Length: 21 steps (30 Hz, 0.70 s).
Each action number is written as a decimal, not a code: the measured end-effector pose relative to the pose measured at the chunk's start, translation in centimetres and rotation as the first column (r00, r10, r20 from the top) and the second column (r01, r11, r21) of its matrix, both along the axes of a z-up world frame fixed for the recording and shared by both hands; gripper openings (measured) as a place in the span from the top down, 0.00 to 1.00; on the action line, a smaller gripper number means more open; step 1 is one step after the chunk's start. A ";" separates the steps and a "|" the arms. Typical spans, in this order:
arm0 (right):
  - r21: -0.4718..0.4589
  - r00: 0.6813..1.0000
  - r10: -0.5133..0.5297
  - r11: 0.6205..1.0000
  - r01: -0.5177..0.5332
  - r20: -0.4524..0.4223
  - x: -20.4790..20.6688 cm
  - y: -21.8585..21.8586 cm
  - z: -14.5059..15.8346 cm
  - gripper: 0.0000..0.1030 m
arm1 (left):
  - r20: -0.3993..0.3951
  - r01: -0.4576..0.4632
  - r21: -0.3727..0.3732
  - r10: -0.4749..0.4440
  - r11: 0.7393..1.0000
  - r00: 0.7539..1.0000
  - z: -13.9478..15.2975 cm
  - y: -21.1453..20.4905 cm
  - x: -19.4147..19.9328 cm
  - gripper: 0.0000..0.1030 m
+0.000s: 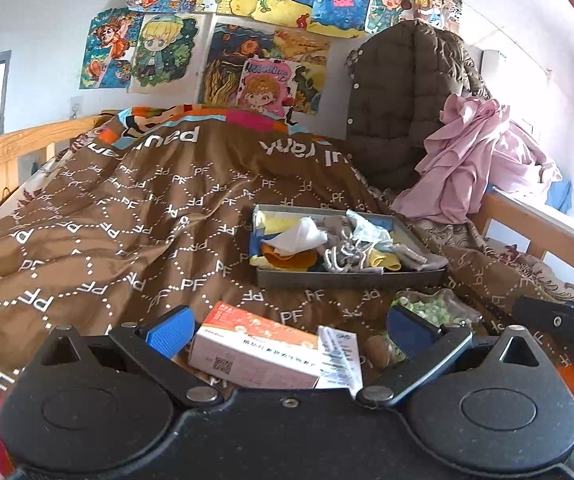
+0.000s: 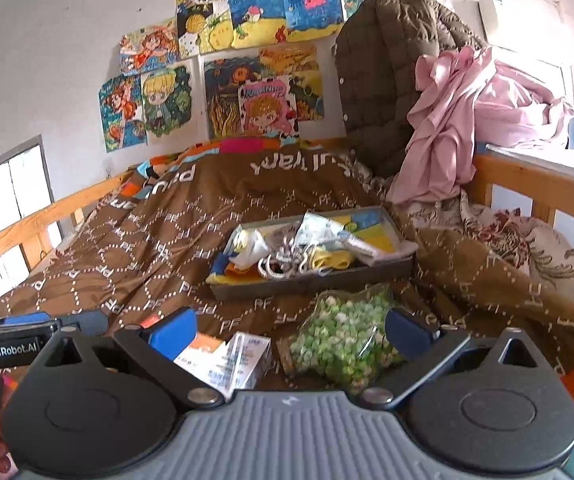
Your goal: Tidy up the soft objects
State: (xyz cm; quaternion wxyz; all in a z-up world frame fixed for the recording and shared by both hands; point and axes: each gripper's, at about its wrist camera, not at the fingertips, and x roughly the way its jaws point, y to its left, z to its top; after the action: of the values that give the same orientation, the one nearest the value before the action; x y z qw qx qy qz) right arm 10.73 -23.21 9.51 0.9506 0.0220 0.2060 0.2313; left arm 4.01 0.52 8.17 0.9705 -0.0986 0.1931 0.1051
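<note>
Open quilt (image 1: 127,220) left of tray (image 1: 347,278), box (image 1: 255,354) and bag (image 2: 343,340) near, jacket (image 1: 399,96) behind

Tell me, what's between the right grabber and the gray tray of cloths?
In the right wrist view, a clear bag of green and white bits lies on the brown blanket between the right gripper and the tray.

Both wrist cameras are looking low across the brown bedspread (image 1: 127,220) toward the far wall of drawings (image 2: 247,60). The left view is sitting left of the right one, each catching the other's edge. Both are sharing the grey tray (image 1: 347,278) midway and the nearby boxes (image 2: 227,360).
</note>
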 end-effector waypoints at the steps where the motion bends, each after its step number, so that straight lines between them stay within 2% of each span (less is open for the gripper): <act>1: -0.002 1.000 0.006 1.000 -0.006 -0.012 -0.1 0.2 -0.2 0.00 | -0.005 -0.003 0.002 0.003 1.000 1.000 -0.1 0.0 -0.2 0.01; 5: -0.014 0.999 0.031 0.999 -0.031 -0.044 -0.7 1.0 -1.0 0.00 | -0.029 -0.016 0.003 0.016 1.000 0.999 -0.6 0.3 -1.0 0.01; 12: -0.028 0.998 0.030 0.999 -0.032 -0.061 -1.5 1.7 -1.5 0.00 | -0.069 -0.044 -0.050 0.041 0.998 0.997 -1.4 1.0 -2.2 0.01; 21: -0.038 0.997 0.024 0.999 -0.027 -0.075 -2.0 2.0 -1.8 0.00 | -0.109 -0.068 -0.043 0.063 0.997 0.992 -2.1 1.2 -3.0 0.01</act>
State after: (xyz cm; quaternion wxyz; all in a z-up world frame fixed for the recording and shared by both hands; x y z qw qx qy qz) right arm 8.69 -21.26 7.67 0.9394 0.0094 0.2461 0.2384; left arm 1.00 1.75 6.06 0.9522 -0.1216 0.2444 0.1376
